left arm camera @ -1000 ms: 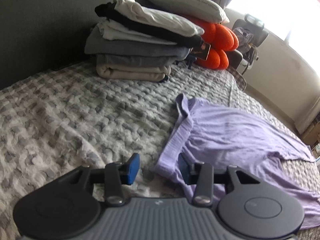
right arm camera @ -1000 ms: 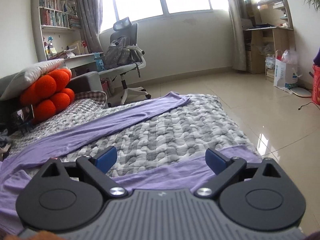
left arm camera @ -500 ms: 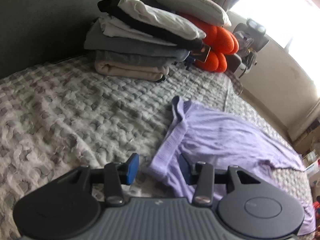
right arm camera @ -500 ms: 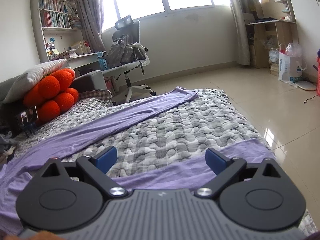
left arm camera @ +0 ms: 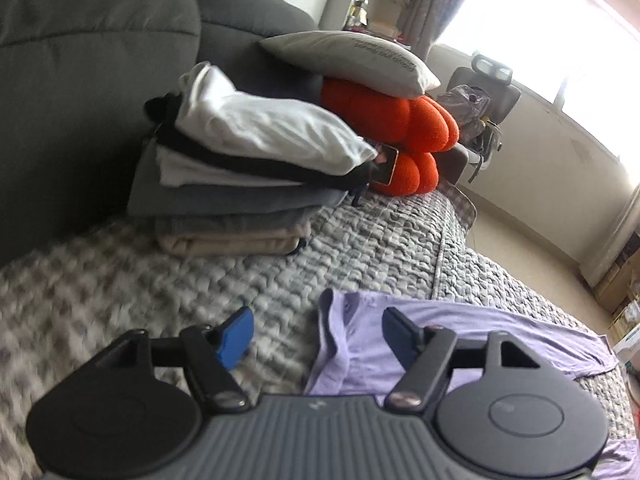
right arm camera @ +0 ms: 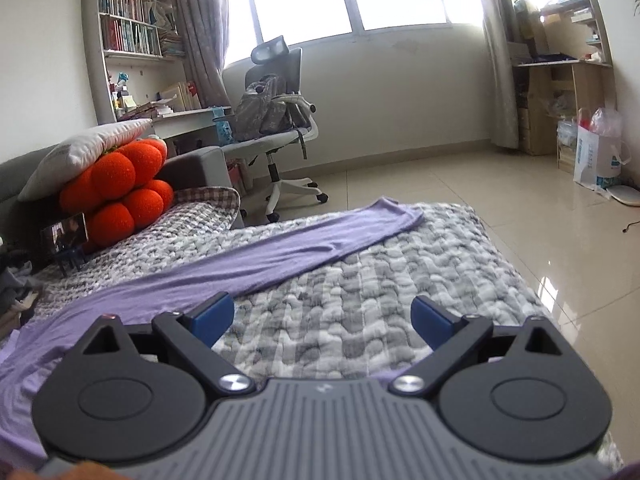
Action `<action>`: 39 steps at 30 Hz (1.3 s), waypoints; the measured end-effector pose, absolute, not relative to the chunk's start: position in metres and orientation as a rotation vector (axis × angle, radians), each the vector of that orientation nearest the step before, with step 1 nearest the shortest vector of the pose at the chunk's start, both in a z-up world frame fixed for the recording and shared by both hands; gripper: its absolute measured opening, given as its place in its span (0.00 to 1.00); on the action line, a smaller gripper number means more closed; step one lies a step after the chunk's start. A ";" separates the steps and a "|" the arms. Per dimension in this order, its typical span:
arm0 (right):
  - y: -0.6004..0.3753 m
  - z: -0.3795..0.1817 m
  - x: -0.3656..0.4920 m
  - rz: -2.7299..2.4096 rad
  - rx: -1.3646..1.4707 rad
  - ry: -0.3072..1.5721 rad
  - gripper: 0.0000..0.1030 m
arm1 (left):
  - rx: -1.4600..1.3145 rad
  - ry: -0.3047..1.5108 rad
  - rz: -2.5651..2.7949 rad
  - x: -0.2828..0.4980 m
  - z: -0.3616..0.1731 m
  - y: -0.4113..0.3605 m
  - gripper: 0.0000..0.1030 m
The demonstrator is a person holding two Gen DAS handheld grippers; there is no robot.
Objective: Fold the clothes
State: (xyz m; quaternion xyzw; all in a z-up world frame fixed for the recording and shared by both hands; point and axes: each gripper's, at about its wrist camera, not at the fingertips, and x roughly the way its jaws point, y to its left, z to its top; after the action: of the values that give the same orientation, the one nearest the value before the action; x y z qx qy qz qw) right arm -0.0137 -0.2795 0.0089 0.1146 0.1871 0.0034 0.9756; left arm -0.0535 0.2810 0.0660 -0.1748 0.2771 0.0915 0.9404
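Purple garment (left arm camera: 472, 332) spread flat on the grey quilted bed (left arm camera: 360, 256), long axis running away from the waistband end toward the foot of the bed; looks like trousers, one leg (right arm camera: 304, 252) stretched diagonally toward the far corner. Stack of folded clothes (left arm camera: 240, 168) well apart, back against the sofa, beside the orange cushion (left arm camera: 404, 128).

Left gripper (left arm camera: 316, 330): jaws spread, nothing between them, straddling the bunched waistband edge (left arm camera: 332, 340), which sits just ahead and slightly right of centre. Right gripper (right arm camera: 322, 316): jaws spread wide, empty, over bare quilt; purple fabric off to its left and under its body.

Left clearly nearer a graspable edge. Judgement: garment lies unfolded; any fold would run along that long axis, waistband end toward leg ends or the reverse.
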 end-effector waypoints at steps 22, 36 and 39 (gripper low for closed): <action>-0.341 -0.011 -0.059 -0.140 0.227 0.479 0.94 | -0.447 0.684 0.145 -0.093 0.013 0.265 0.69; -0.416 -0.016 -0.109 -0.176 0.527 0.547 0.93 | -0.599 0.769 0.147 -0.093 -0.030 0.262 0.62; -0.428 -0.022 -0.112 -0.187 0.585 0.553 0.87 | -0.623 0.760 0.150 -0.095 -0.030 0.265 0.60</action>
State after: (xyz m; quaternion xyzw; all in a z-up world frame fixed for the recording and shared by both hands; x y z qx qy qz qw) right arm -0.1119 -0.4280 -0.0215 0.2844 0.2689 -0.0908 0.9157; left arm -0.0951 0.2647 -0.0303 -0.2990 0.3647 0.0720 0.8789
